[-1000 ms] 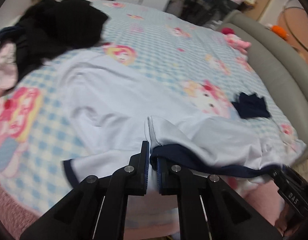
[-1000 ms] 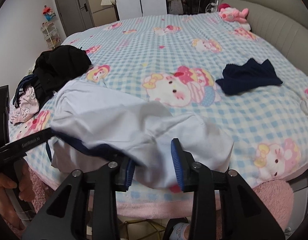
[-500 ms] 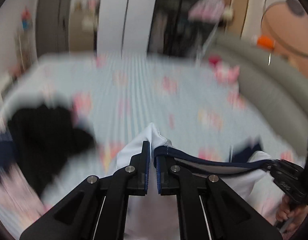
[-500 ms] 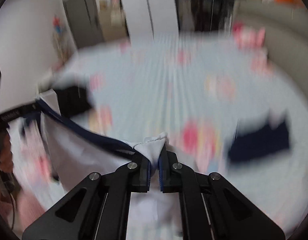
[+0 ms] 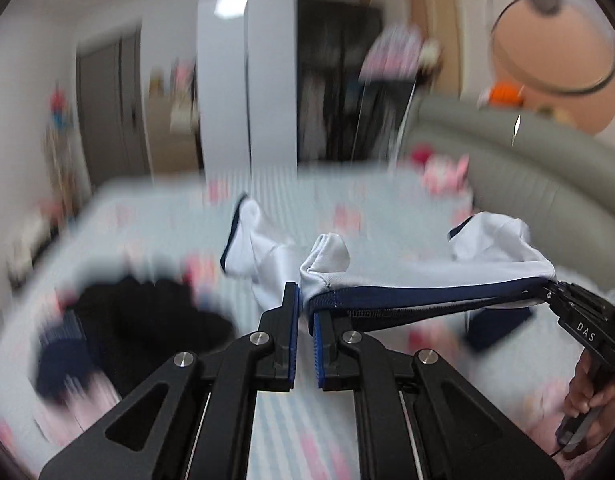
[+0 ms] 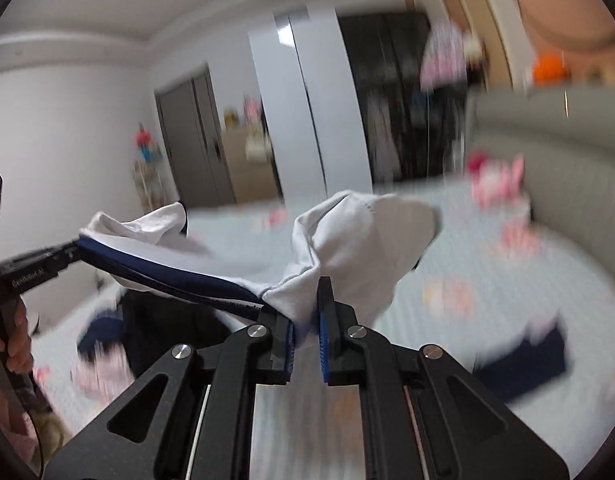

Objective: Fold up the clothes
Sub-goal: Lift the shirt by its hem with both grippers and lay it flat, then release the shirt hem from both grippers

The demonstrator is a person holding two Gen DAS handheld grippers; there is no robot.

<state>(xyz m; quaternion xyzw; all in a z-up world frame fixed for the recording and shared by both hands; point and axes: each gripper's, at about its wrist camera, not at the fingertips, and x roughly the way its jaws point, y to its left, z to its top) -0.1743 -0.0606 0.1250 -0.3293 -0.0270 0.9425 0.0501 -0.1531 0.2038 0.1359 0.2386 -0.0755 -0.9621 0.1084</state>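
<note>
Two bits of lettering on my grippers, nothing else legible.

From my left wrist camera I read "DAS" in pale capitals on the black body of the right gripper (image 5: 547, 294), at the frame's right edge. From my right wrist camera I see a pale line of print on the black arm of the left gripper (image 6: 77, 254) at the left edge; it seems to begin "Gen", and the rest is too small and smeared for me to make out. I can read nothing on the blurred bed (image 6: 487, 264) or in the room behind.
</note>
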